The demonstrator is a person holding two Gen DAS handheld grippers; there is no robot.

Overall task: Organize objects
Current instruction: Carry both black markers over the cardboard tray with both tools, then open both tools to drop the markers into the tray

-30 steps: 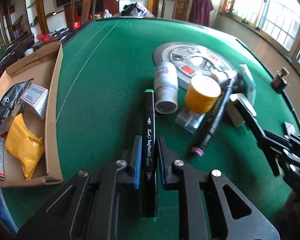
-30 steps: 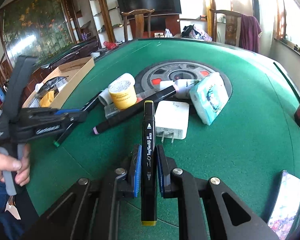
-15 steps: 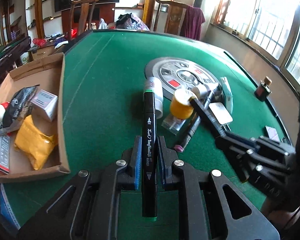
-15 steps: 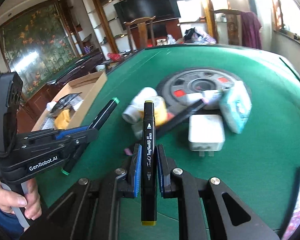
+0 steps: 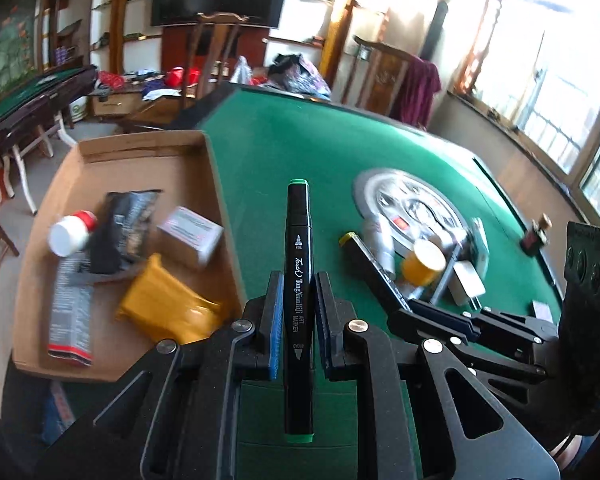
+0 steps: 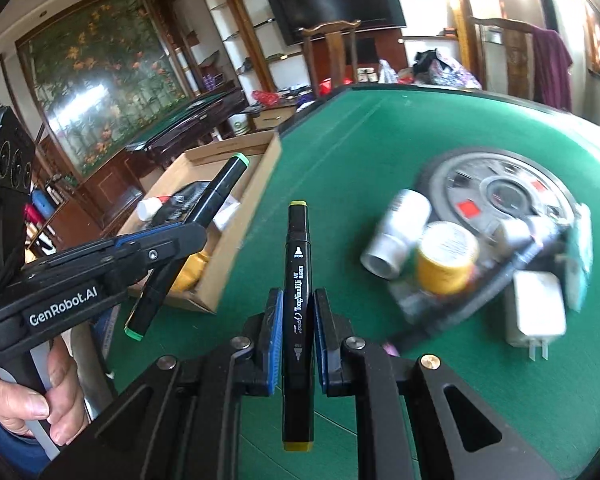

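A person holds two black hand-held grippers over a round table (image 5: 300,140) covered in green felt. The left gripper (image 5: 298,316) has its blue-padded fingers (image 5: 275,320) pinched on a black art marker with green end caps (image 5: 299,292), gripped around its middle, pointing away and held above the table's near left edge. The right gripper (image 6: 297,332) likewise pinches a black art marker with yellow end caps (image 6: 298,312) at mid-length, in the air over the felt. In the right wrist view, the person's hand (image 6: 32,400) grasps the left gripper's handle at the near left.

To the left, at the table's edge, sits an open shallow cardboard box (image 5: 204,184). Inside it lie a white bottle with a red cap (image 5: 70,232), a black foil packet (image 5: 124,228), a small white carton (image 5: 190,236), a yellow padded pouch (image 5: 168,312) and a long grey packet (image 5: 70,320).

To the right, near a round grey metal disc (image 6: 504,188) set into the middle of the table, a blurred cluster remains: a white cylinder on its side (image 6: 398,240), a yellow round tub (image 6: 446,258), a white plug adapter (image 6: 536,308) and a pale blue tissue pack (image 6: 582,252).
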